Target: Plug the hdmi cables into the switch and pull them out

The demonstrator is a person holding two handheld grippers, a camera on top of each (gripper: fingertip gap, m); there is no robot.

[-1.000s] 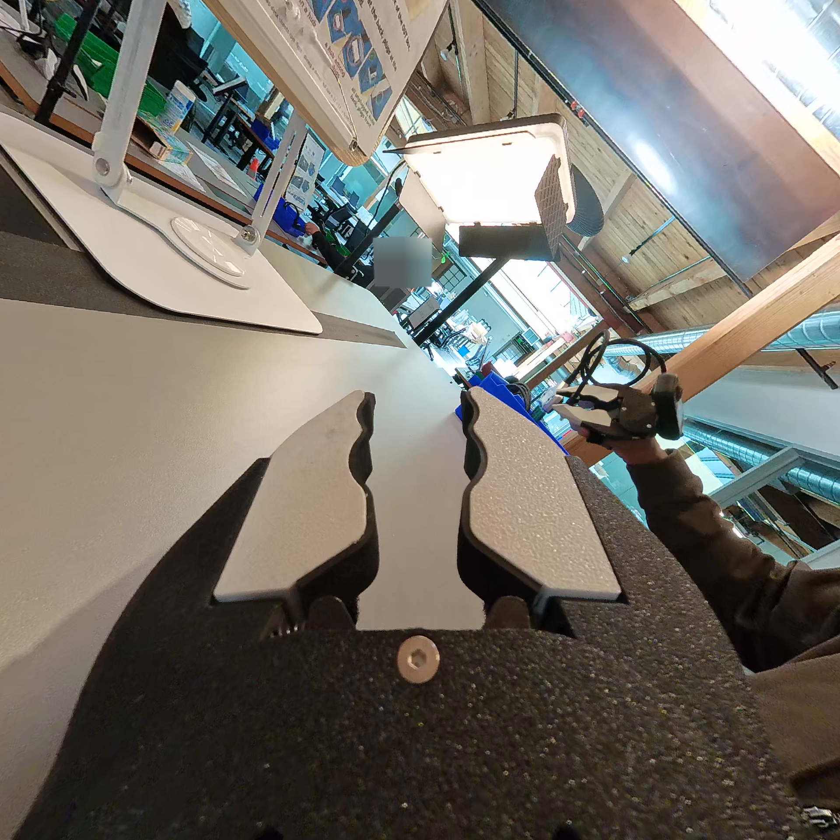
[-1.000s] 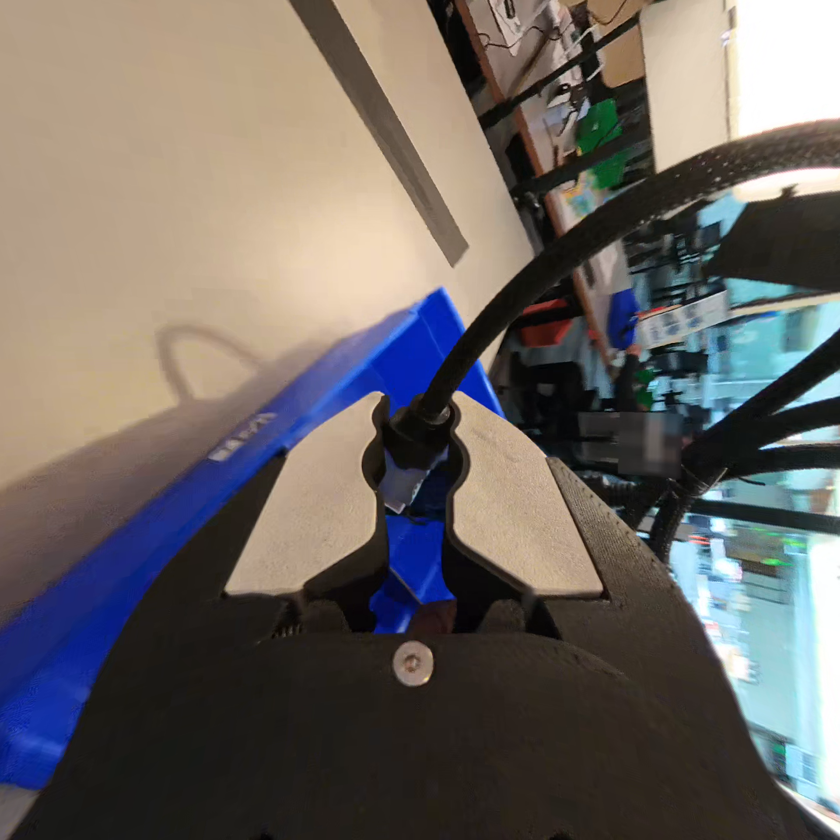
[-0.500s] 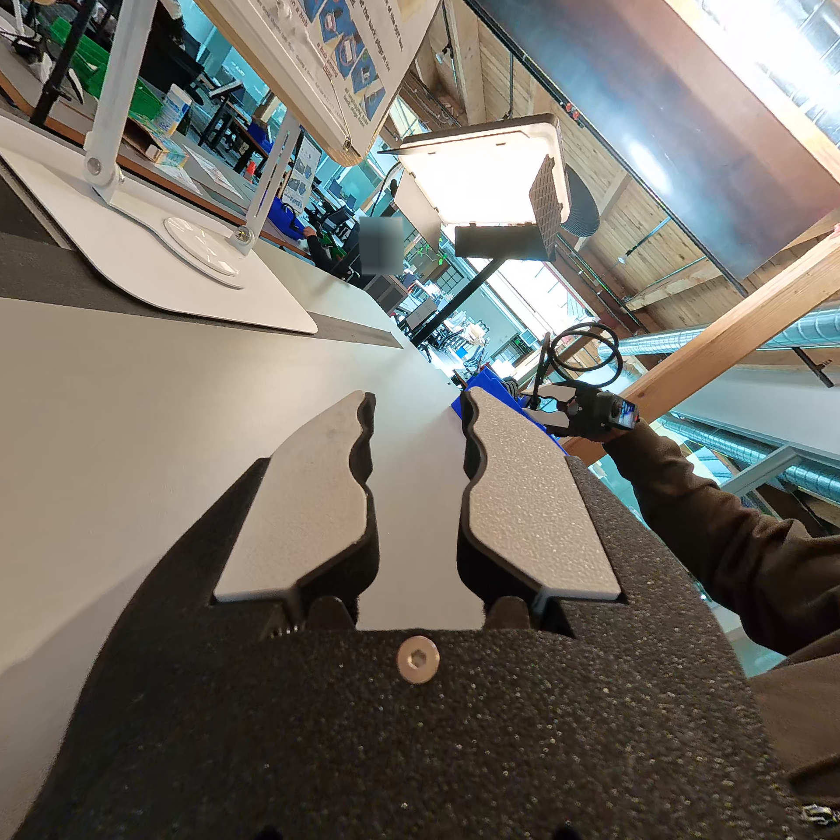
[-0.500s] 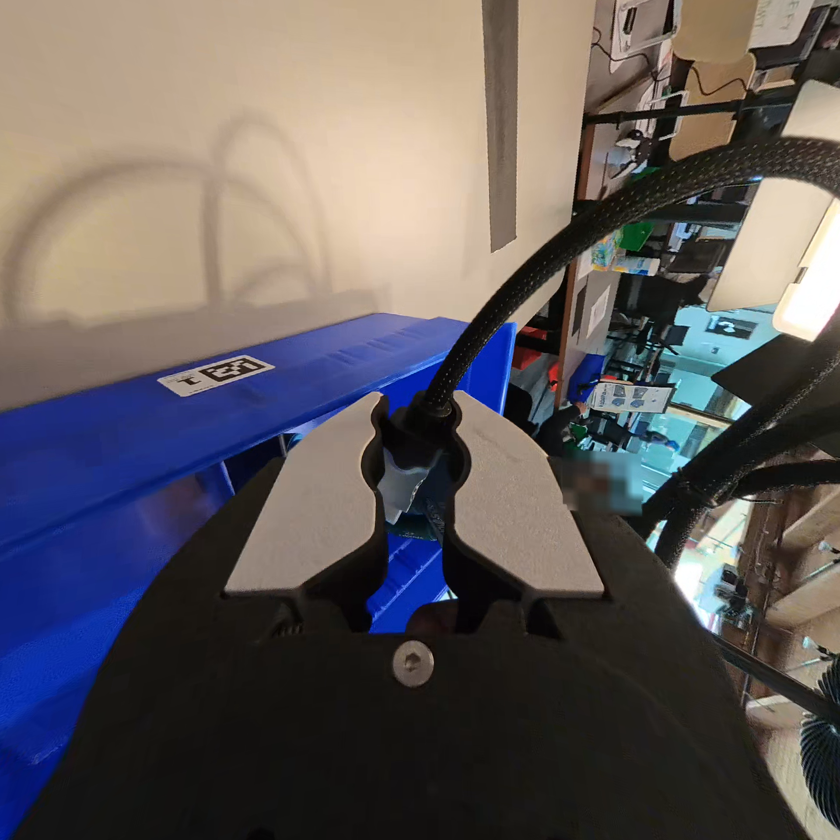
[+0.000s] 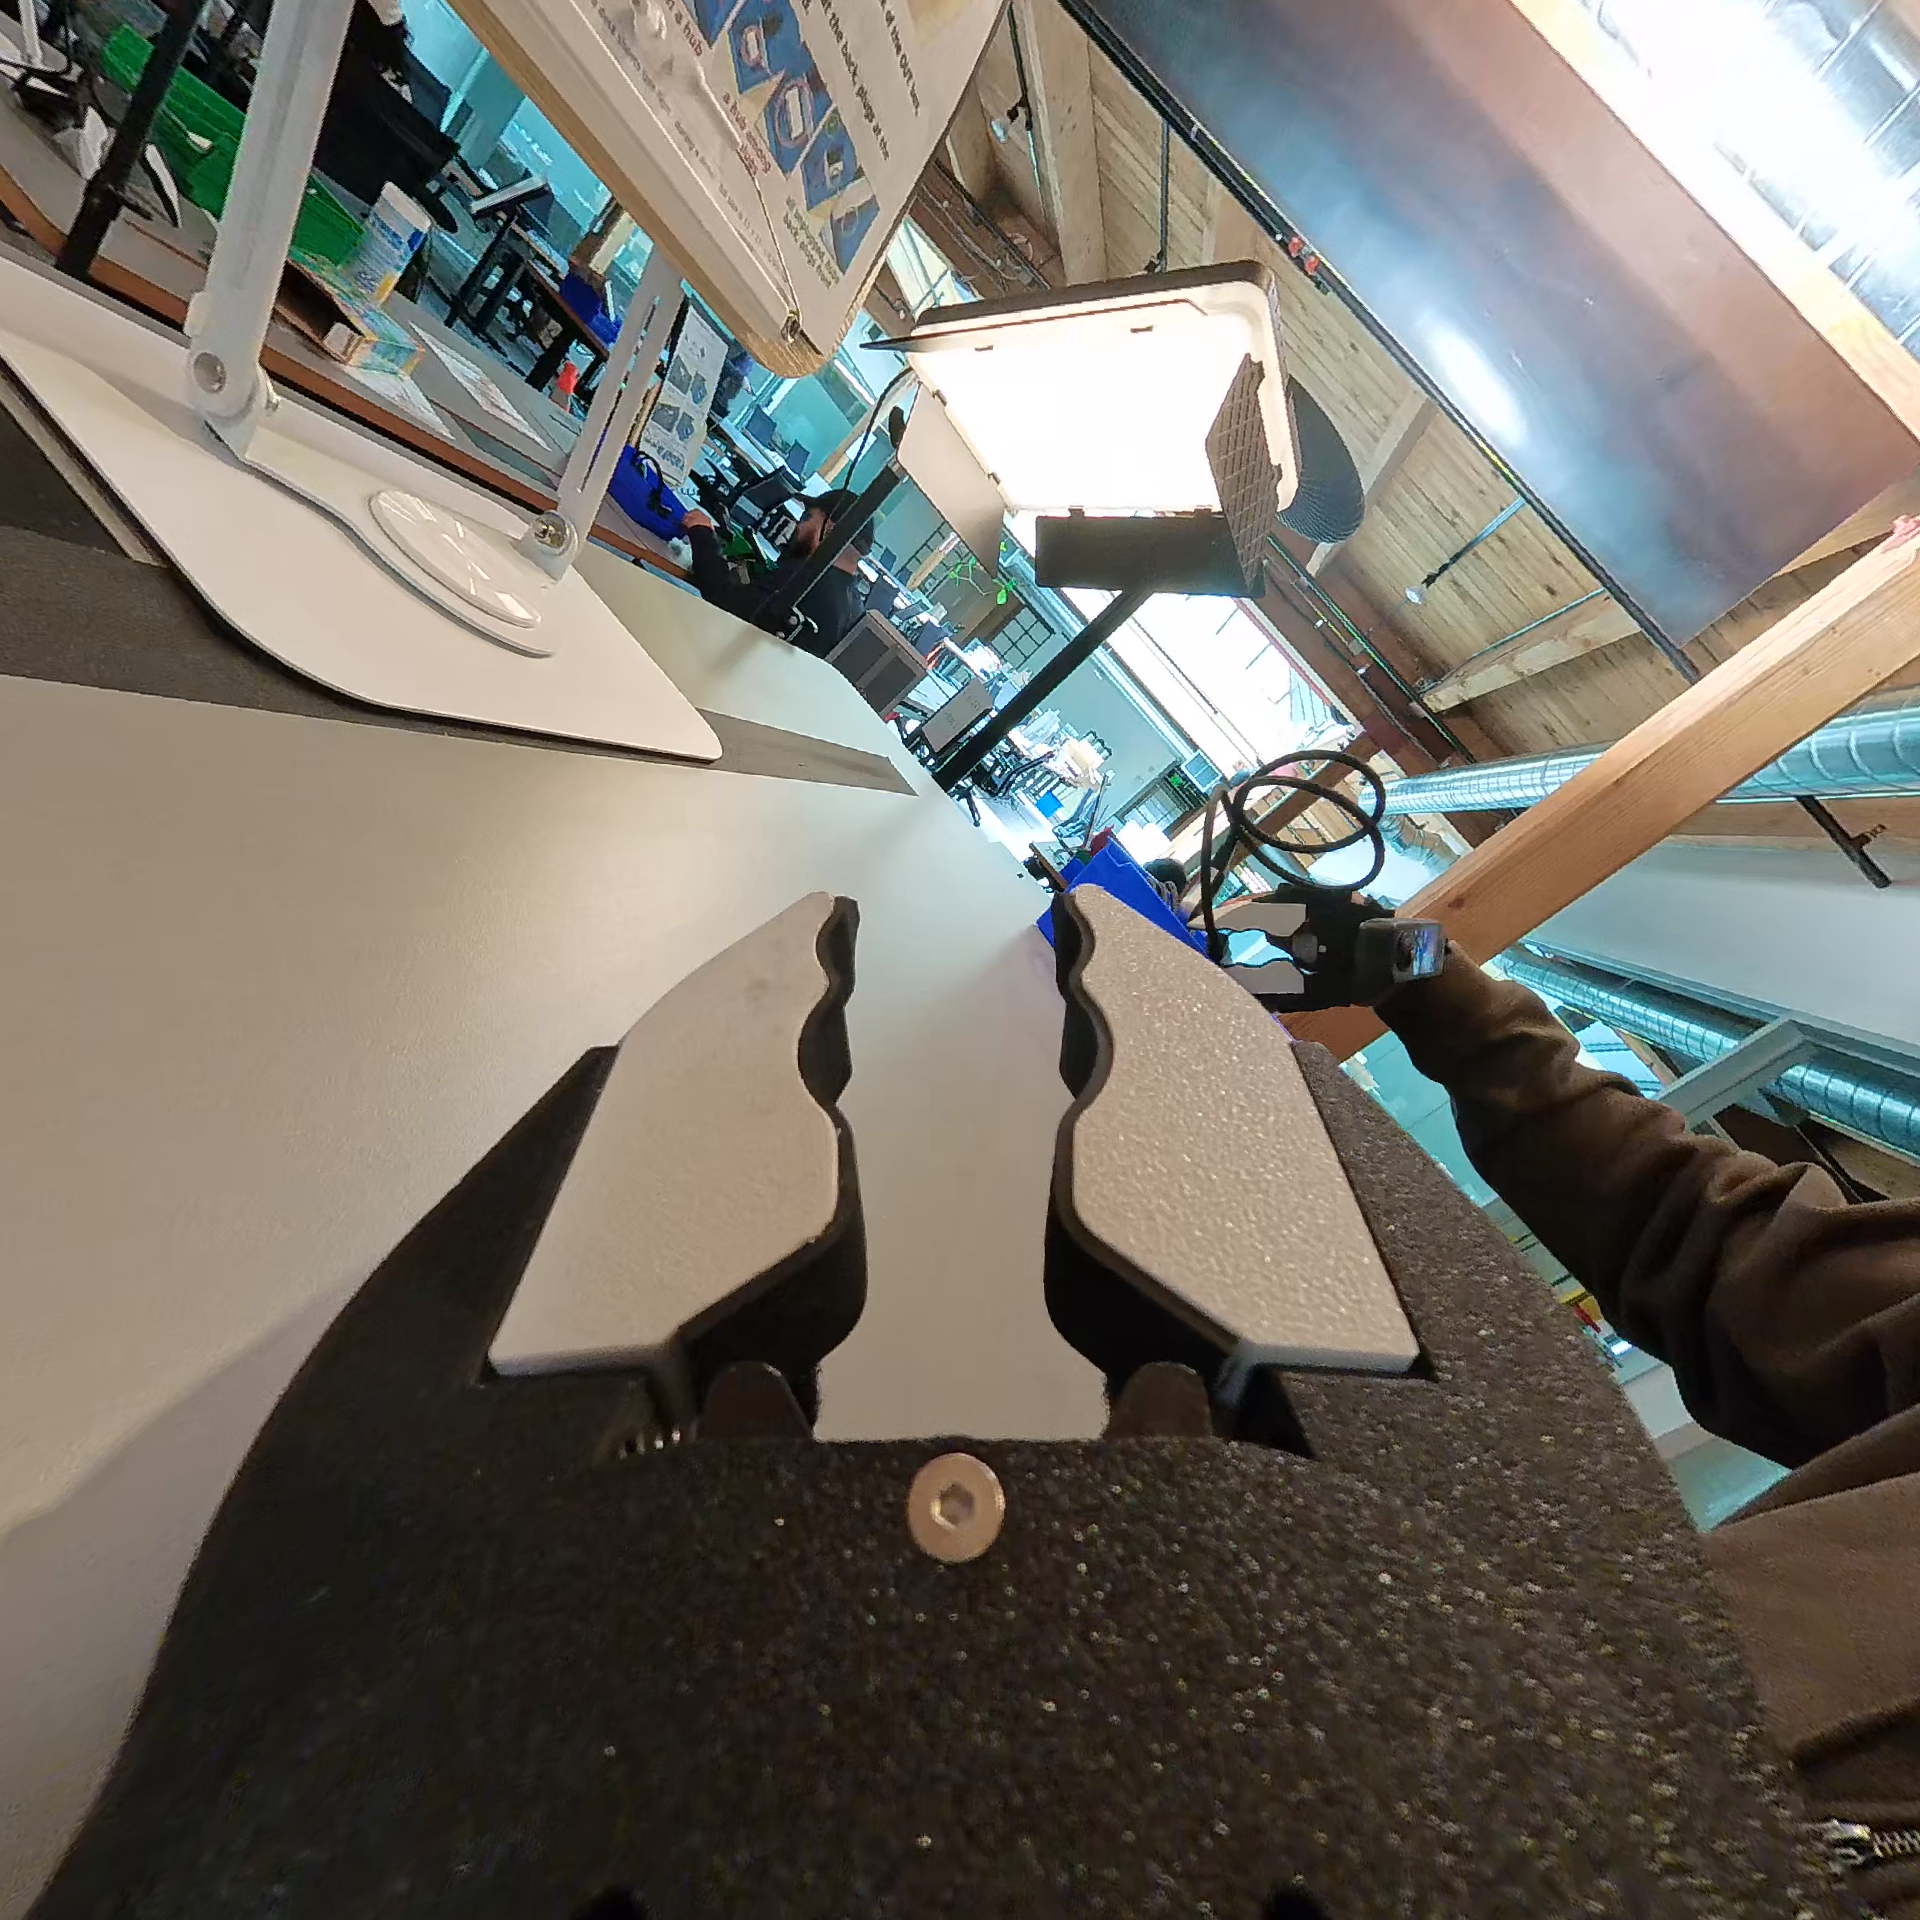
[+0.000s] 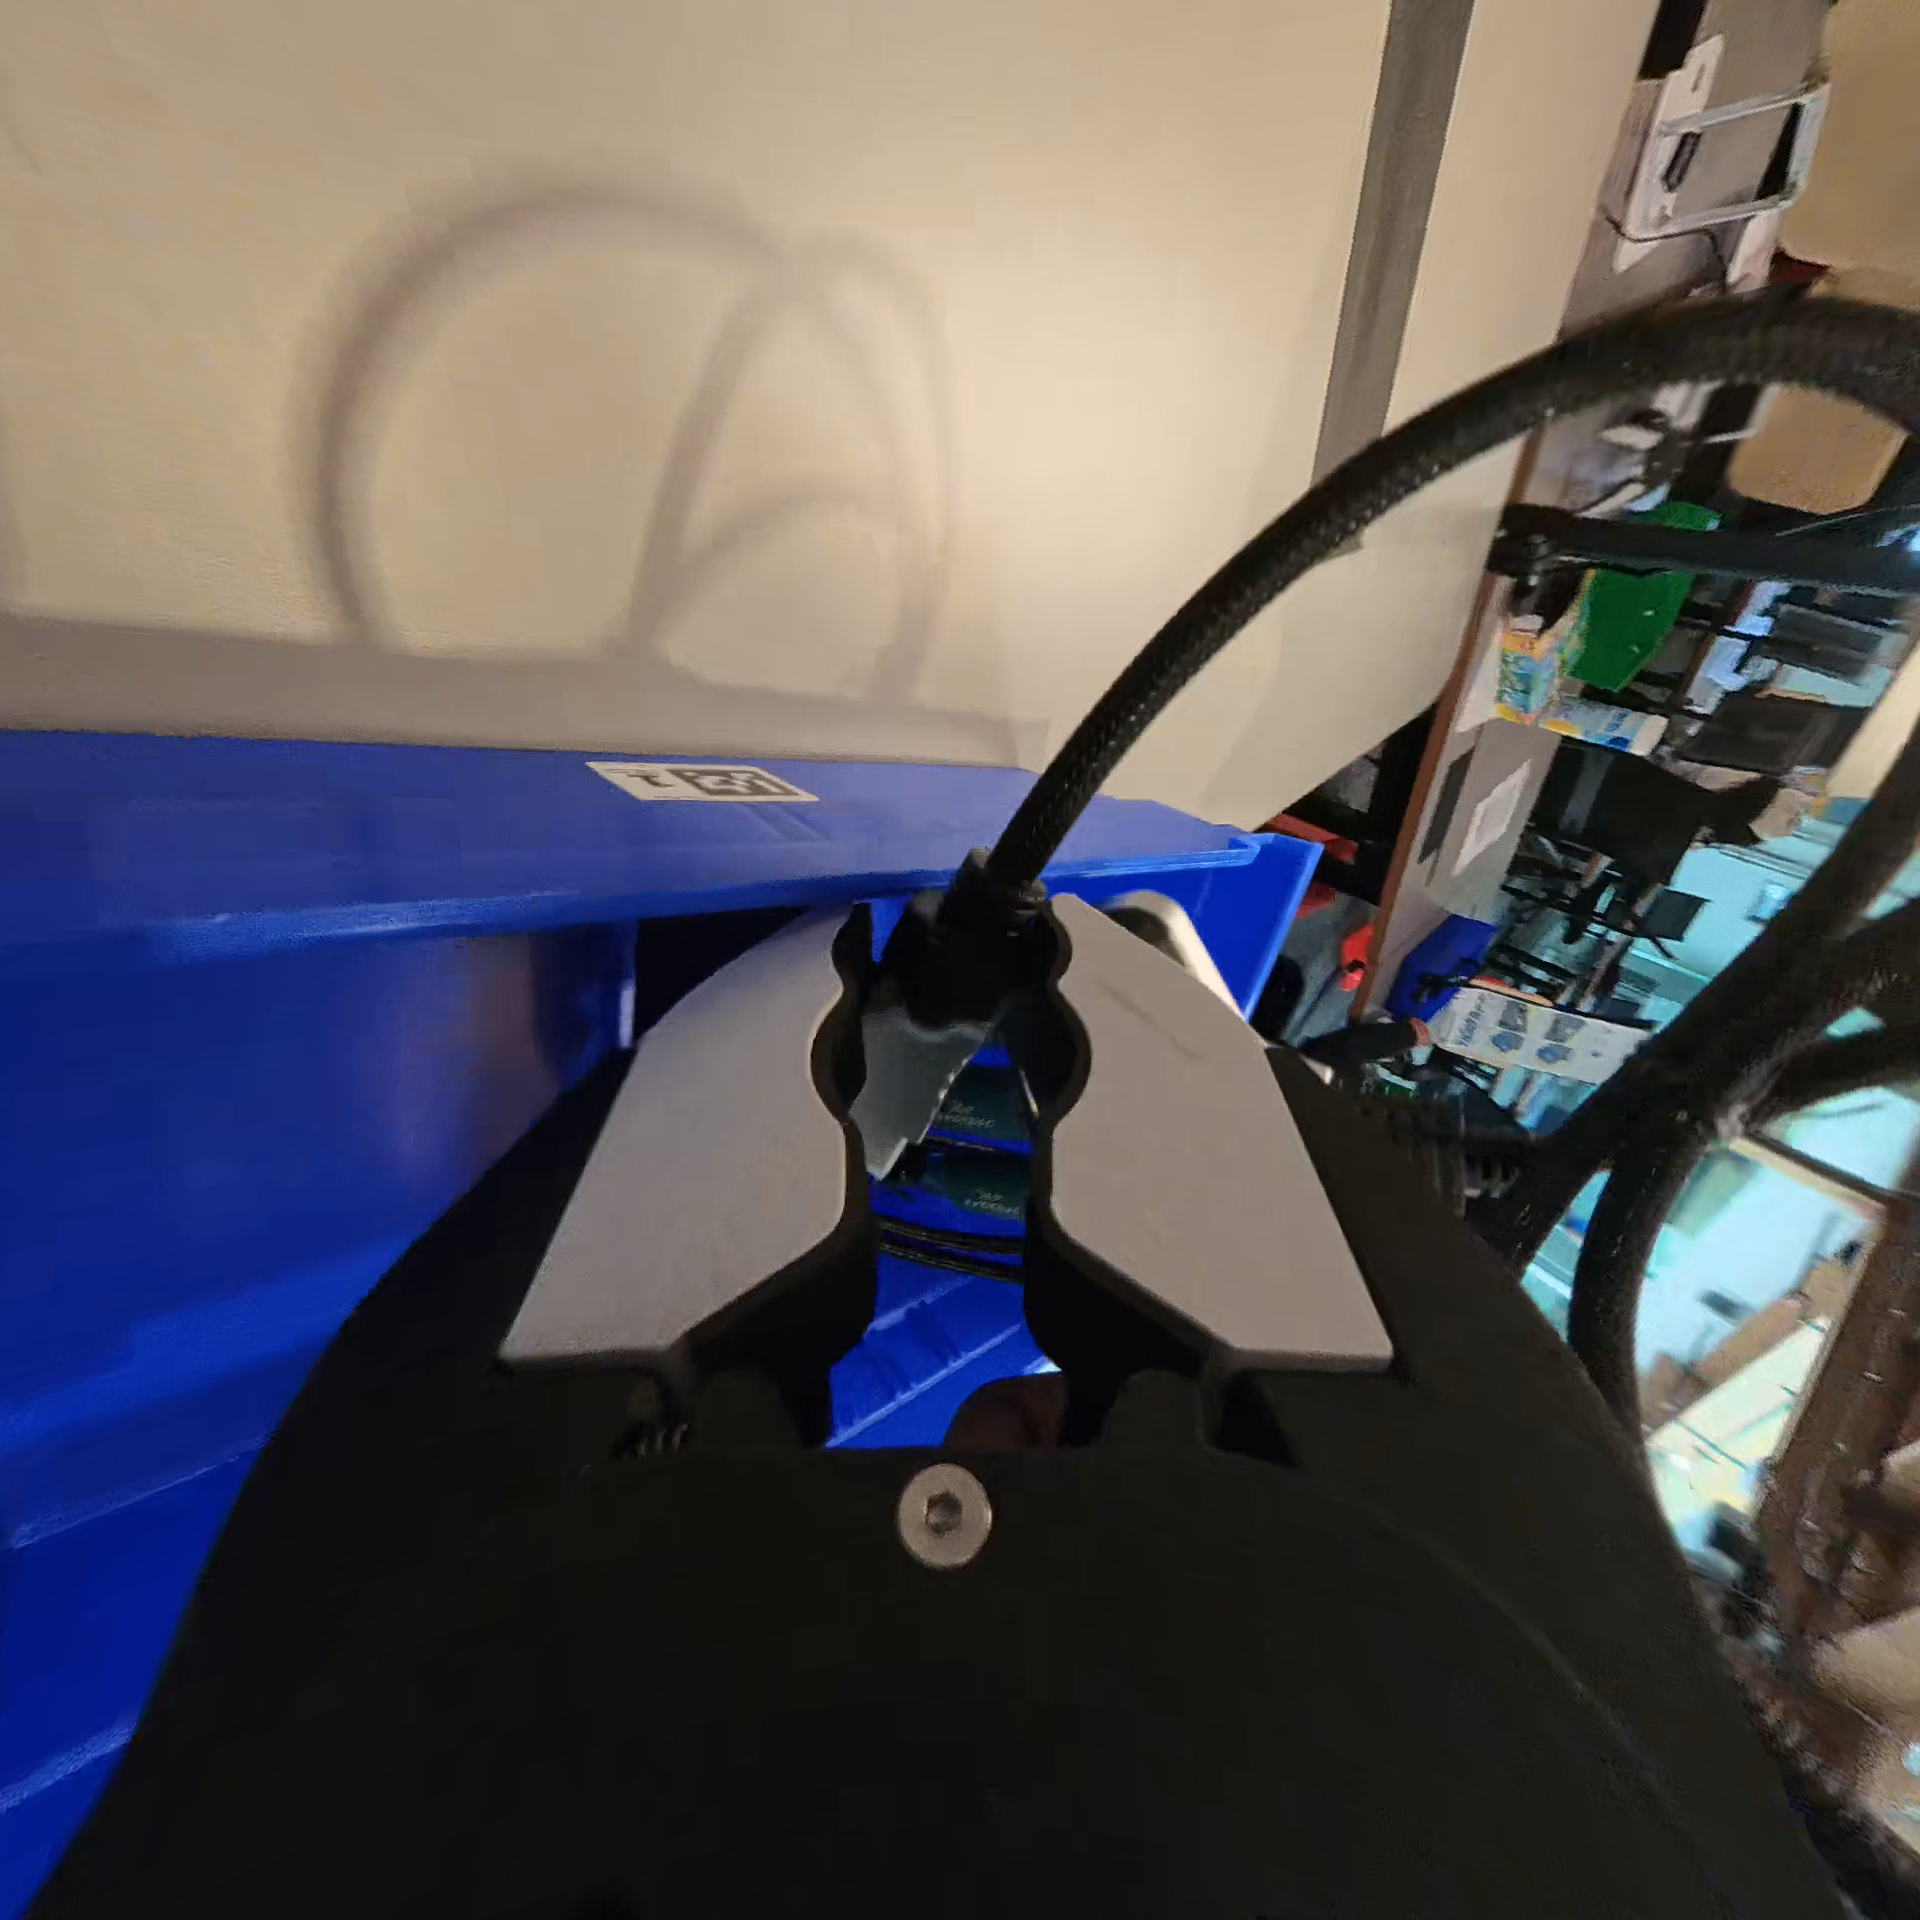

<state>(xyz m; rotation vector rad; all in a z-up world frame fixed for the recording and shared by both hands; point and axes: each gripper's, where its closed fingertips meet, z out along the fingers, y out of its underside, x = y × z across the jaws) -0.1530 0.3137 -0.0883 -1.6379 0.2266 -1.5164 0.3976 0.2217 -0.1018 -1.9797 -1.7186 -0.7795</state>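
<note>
The right gripper (image 6: 956,935) has swung over the blue bin (image 6: 312,862), jaws loosening but pinching the black braided cable's plug (image 6: 951,977); the left gripper (image 5: 956,925) is open and holds nothing.

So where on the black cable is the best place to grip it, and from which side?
Probably the stiff black plug body behind the metal tip, where the right gripper holds it now. Come from the two sides, across its width: the braided black cable itself bends and loops, so it would likely slip.
</note>
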